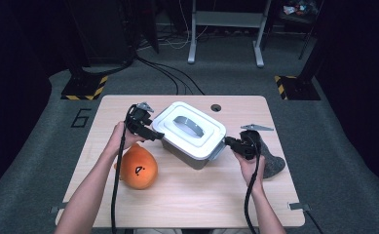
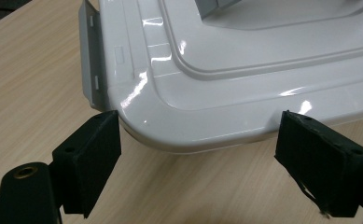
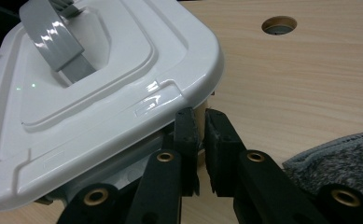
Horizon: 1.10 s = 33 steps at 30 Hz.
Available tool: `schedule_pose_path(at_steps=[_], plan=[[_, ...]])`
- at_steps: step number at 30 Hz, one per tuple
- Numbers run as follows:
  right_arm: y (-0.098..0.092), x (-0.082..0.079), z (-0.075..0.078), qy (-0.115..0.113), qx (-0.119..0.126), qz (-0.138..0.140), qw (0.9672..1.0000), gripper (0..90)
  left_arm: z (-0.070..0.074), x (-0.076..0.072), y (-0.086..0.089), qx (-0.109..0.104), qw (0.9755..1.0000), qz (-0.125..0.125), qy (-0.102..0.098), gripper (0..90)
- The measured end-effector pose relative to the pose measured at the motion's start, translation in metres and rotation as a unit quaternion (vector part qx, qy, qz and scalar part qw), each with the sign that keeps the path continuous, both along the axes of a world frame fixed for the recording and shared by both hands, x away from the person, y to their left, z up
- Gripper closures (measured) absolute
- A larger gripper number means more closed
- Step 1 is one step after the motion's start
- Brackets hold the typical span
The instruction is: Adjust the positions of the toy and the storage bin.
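Now | left gripper (image 2: 198,154) fingers apart, box lid (image 2: 244,74) corner between | right gripper (image 3: 201,135) fingers together under lid edge

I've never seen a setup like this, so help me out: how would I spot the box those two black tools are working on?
Start at the wooden table. Near its middle stands a grey box with a glossy white lid and a grey handle sunk into the top. Its neighbours, an orange stuffed toy and a grey cloth, are soft; it alone is hard plastic.
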State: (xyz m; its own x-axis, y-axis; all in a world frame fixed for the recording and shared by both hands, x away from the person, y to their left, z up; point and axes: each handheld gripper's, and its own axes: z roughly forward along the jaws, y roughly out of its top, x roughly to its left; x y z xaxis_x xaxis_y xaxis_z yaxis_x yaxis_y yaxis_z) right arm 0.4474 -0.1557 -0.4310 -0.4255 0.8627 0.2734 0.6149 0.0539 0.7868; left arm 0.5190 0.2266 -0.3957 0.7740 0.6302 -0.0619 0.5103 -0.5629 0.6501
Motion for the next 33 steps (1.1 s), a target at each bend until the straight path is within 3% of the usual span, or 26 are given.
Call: schedule_pose_path(at_steps=[6,15,18,24,29,33], plan=[[0.006,-0.008,0.000,-0.005,-0.002,0.011,0.9999,83.2,-0.002,0.003,0.007,-0.002,0.9999,0.000,0.016,14.3],[0.018,-0.019,-0.001,-0.014,-0.002,0.032,0.9994,82.9,-0.004,0.003,0.007,0.002,1.0000,-0.007,0.004,15.4],[0.020,-0.021,0.001,-0.022,-0.016,0.029,0.9992,80.1,-0.002,0.003,0.009,-0.004,1.0000,-0.003,-0.002,15.4],[0.015,-0.022,0.006,-0.034,-0.017,0.020,0.9990,72.4,0.003,0.006,0.013,-0.010,0.9998,0.009,-0.017,15.1],[0.011,-0.017,0.014,-0.050,-0.008,0.014,0.9986,64.1,0.007,0.011,0.011,-0.015,0.9990,0.021,-0.036,15.1],[0.018,-0.001,0.020,-0.058,-0.014,0.013,0.9981,61.1,0.006,0.017,0.006,-0.021,0.9987,0.031,-0.034,14.5]])
